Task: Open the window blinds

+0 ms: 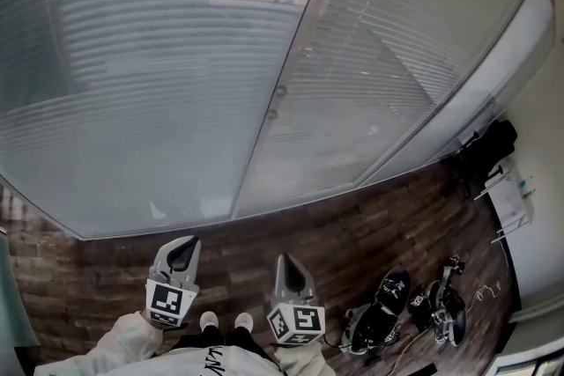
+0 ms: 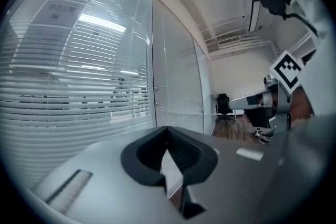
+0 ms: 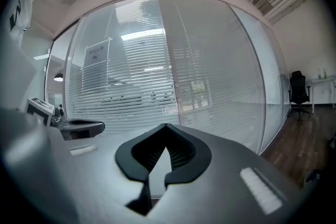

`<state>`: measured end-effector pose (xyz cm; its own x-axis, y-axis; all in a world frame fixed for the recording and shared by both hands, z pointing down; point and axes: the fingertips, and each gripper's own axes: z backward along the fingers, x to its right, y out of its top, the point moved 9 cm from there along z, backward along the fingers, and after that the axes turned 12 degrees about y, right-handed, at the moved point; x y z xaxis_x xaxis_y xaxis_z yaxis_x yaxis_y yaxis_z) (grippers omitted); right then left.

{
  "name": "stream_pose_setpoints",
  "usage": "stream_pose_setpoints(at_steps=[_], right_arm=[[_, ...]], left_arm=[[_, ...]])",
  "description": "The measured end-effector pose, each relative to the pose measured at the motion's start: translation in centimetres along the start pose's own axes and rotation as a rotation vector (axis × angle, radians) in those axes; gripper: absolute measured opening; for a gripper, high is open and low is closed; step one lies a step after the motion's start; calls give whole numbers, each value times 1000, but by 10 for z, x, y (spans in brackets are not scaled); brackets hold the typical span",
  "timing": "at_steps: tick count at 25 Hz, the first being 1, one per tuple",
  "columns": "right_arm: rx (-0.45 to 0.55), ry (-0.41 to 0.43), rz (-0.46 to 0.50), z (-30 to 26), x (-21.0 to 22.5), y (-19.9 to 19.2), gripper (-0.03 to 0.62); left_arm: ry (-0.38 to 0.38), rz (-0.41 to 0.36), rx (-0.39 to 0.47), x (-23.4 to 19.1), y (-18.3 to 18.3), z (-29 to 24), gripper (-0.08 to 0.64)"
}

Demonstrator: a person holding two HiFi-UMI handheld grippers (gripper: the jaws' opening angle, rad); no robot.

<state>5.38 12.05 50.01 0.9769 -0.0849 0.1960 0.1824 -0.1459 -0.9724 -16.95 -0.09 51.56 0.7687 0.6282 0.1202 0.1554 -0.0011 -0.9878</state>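
- The left gripper (image 1: pixel 183 253) (image 2: pixel 167 129) has its jaws pressed together, tip to tip, with nothing pinched; only a slit shows lower down between the dark pads.
- The right gripper (image 1: pixel 286 262) (image 3: pixel 166 126) is likewise closed and empty.
- The two are held side by side, near each other but apart, and both point at the glass wall ahead. Each appears at the edge of the other's view, partly cut off.
- Behind them, at the bottom edge of the head view, are a pale sleeve (image 1: pixel 123 343) and the toes of white shoes (image 1: pixel 209 321). The rest of the person is cropped.
- Beneath the grippers lies a dark wooden floor (image 1: pixel 264 251).
- The window blinds (image 1: pixel 159 84) (image 2: pixel 79 86) (image 3: pixel 131 76) hang straight ahead, out of reach of both tips. Their slats lie level, with blurred shapes showing through the gaps.
- Two small knobs (image 1: pixel 280 91) (image 3: pixel 177 97) sit on the upright frame ahead, between the grippers' lines. Whether they belong to the blinds cannot be told.
- A sheet of paper (image 3: pixel 96 53) is up and to the left; its print is unreadable.
- To the right of the right gripper, shoes (image 1: pixel 388 291) and tangled gear (image 1: pixel 445 304) lie on the floor.
- Further off stands a black chair (image 3: pixel 298 93).
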Motion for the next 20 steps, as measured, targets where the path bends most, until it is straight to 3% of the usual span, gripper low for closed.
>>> stream_pose_setpoints(at_steps=[20], right_arm=[[57, 81, 8, -4, 46, 24, 0]], left_arm=[[83, -56, 55, 31, 35, -20, 0]])
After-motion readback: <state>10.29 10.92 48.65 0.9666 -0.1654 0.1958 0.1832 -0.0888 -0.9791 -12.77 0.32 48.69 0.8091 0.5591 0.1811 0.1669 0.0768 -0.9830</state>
